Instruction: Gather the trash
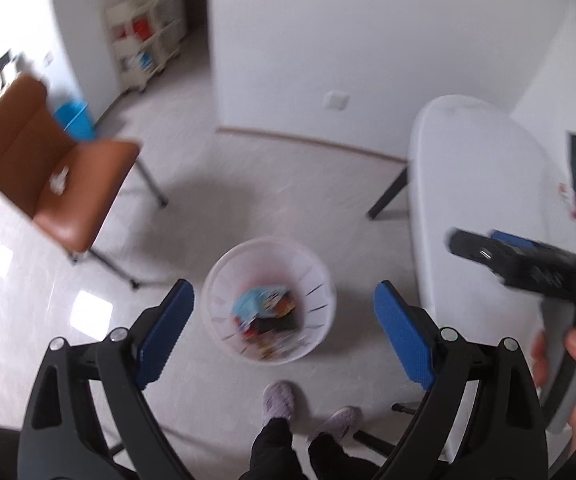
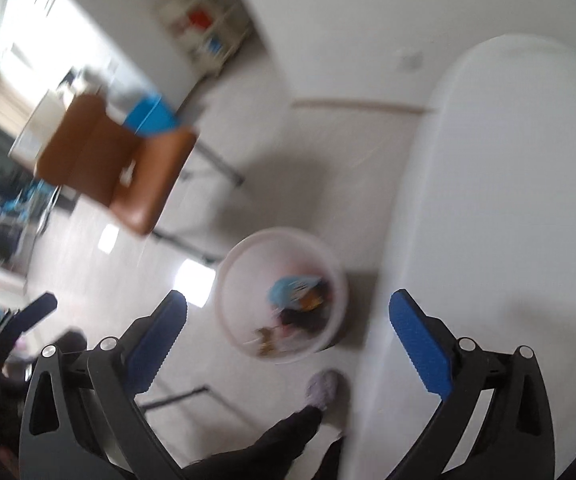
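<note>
A white slatted trash bin point(image 1: 224, 280) stands on the floor and holds mixed trash point(image 1: 266, 314), with a light blue wrapper on top. My left gripper point(image 1: 284, 328) is open and empty, high above the bin. My right gripper point(image 2: 288, 332) is open and empty, above the floor with the bin point(image 2: 240, 272) and its trash point(image 2: 295, 300) between its fingers in view. The right gripper also shows in the left wrist view point(image 1: 487, 246), held over the white table point(image 1: 467, 168).
A brown chair point(image 1: 68, 184) stands left of the bin. The white table's black leg point(image 1: 387, 194) is right of the bin. My feet in light shoes point(image 1: 278, 400) stand just below the bin. A white shelf cart point(image 1: 144, 36) is against the far wall.
</note>
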Tool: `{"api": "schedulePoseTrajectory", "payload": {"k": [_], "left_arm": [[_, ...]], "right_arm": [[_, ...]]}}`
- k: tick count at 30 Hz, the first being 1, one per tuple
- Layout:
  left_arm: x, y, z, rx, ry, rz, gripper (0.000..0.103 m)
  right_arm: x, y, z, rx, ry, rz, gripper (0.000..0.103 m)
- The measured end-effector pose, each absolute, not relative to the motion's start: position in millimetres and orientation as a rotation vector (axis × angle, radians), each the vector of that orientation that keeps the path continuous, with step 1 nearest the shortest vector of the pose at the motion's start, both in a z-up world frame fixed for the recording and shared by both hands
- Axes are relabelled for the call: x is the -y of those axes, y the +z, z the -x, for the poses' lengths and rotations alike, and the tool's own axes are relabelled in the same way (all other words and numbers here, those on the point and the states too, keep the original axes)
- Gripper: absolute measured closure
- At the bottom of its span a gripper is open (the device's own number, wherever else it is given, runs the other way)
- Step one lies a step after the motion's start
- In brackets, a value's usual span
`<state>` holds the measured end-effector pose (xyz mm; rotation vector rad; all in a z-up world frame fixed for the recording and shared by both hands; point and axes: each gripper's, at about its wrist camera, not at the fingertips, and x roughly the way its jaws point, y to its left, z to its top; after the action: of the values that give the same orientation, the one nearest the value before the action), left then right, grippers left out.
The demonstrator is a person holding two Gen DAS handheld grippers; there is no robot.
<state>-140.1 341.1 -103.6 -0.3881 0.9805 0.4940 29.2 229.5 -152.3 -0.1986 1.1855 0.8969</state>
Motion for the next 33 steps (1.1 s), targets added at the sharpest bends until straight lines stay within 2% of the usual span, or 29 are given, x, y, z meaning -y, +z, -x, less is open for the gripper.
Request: {"api": "schedulePoseTrajectory", "payload": {"k": [8, 15, 22, 33], "left_arm": [[-218.9, -33.8, 74.9, -0.848, 0.241, 0.204, 0.011], [-126.3, -1.5, 35.9, -0.806, 0.068, 0.108, 0.008], [-82.0, 13.7, 20.0, -0.798, -0.017, 0.110, 0.008], [-88.2, 21.0, 15.1, -0.781, 0.067, 0.104, 0.008]], "right_arm": [[-33.0, -64.2, -22.4, -0.982, 0.535, 0.109, 0.002], [81.0, -39.5, 0.4, -0.913, 0.310, 0.040, 0.002], [131.1, -36.0, 3.6, -0.895, 0.252, -0.017, 0.002], [122.3, -23.4, 0.1, -0.852, 0.334, -0.033, 0.002]]}}
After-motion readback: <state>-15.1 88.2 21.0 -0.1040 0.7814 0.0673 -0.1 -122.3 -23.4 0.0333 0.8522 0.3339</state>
